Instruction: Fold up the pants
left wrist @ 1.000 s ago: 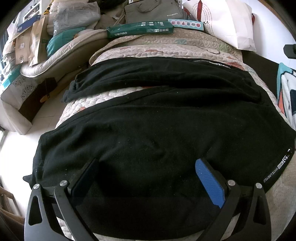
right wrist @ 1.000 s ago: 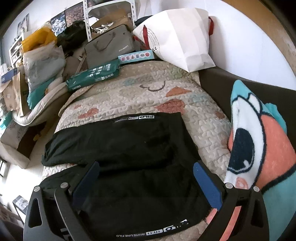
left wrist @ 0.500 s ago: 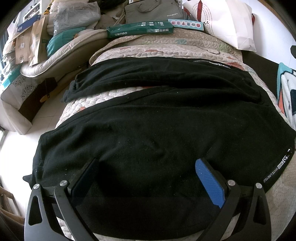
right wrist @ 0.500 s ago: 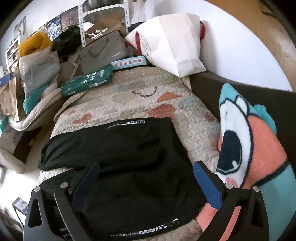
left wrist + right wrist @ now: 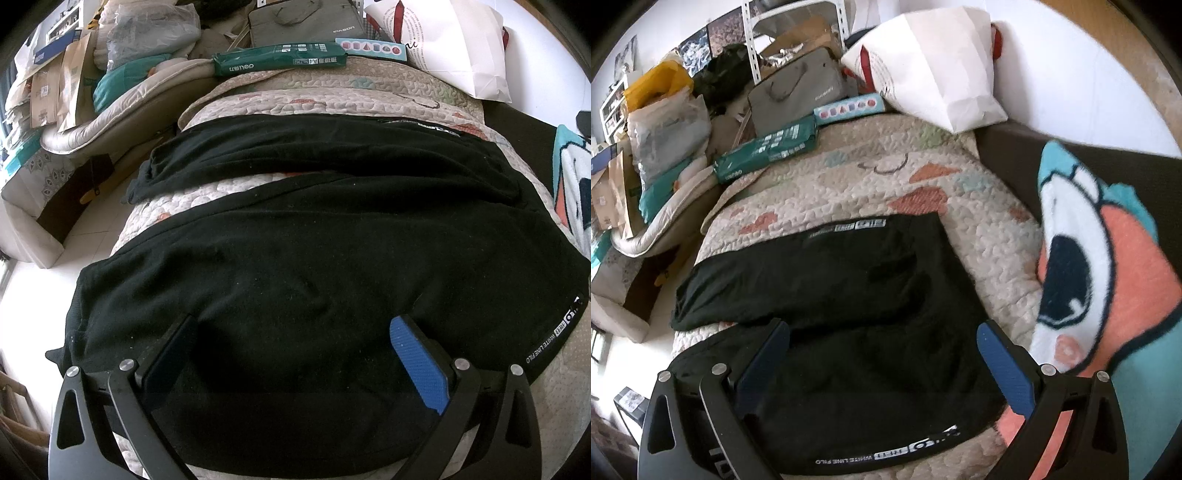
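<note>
Lifted and swung right since before, the right gripper (image 5: 882, 354) hangs wide open and empty like the left gripper (image 5: 295, 350), both over black pants (image 5: 314, 258) spread on the bed (image 5: 886, 177), so grasping the near leg edge looks next

I am in a lived-in home bedroom: a bed under a beige quilted bedspread with pastel patches (image 5: 960, 206), a plush cartoon-print blanket (image 5: 1108, 280), a white paper shopping bag (image 5: 934, 70), and piled cardboard boxes and plastic bags (image 5: 55, 81) beside it
</note>
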`<state>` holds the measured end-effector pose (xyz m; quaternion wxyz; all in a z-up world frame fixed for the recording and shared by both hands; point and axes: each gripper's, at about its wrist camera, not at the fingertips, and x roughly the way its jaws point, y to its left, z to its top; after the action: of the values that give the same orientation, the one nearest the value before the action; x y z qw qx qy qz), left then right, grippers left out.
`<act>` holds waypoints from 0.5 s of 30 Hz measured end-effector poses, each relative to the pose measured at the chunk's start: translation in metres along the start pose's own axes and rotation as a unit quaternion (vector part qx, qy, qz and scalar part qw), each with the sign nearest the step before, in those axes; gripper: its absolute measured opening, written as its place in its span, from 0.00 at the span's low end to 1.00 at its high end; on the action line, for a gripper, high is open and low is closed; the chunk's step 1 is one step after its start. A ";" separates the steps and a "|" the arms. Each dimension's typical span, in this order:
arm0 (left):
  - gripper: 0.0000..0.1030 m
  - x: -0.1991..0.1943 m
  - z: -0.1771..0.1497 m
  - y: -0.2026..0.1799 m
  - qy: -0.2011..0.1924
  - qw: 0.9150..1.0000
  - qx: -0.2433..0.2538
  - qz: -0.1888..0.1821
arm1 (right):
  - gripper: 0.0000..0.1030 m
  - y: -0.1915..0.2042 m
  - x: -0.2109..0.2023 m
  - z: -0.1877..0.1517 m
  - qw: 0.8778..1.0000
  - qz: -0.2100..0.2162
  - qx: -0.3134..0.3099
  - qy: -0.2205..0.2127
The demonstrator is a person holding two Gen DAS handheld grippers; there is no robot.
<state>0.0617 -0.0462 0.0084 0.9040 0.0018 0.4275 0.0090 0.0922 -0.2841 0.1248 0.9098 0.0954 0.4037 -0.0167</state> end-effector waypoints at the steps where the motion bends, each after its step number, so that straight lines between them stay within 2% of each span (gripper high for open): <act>1: 1.00 0.000 0.000 0.000 0.000 1.000 0.000 0.000 | 1.00 0.000 0.002 -0.001 1.000 0.004 0.005 0.006; 6: 1.00 0.000 0.001 0.000 0.002 1.000 -0.001 -0.001 | 1.00 0.002 0.005 -0.002 1.000 0.018 0.017 0.012; 15: 1.00 -0.011 -0.004 0.005 0.027 0.999 0.023 -0.040 | 1.00 0.003 0.003 -0.002 1.000 0.006 0.012 0.004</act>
<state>0.0518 -0.0413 0.0142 0.8915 0.0052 0.4514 -0.0371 0.0926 -0.2808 0.1218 0.9069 0.1088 0.4068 -0.0156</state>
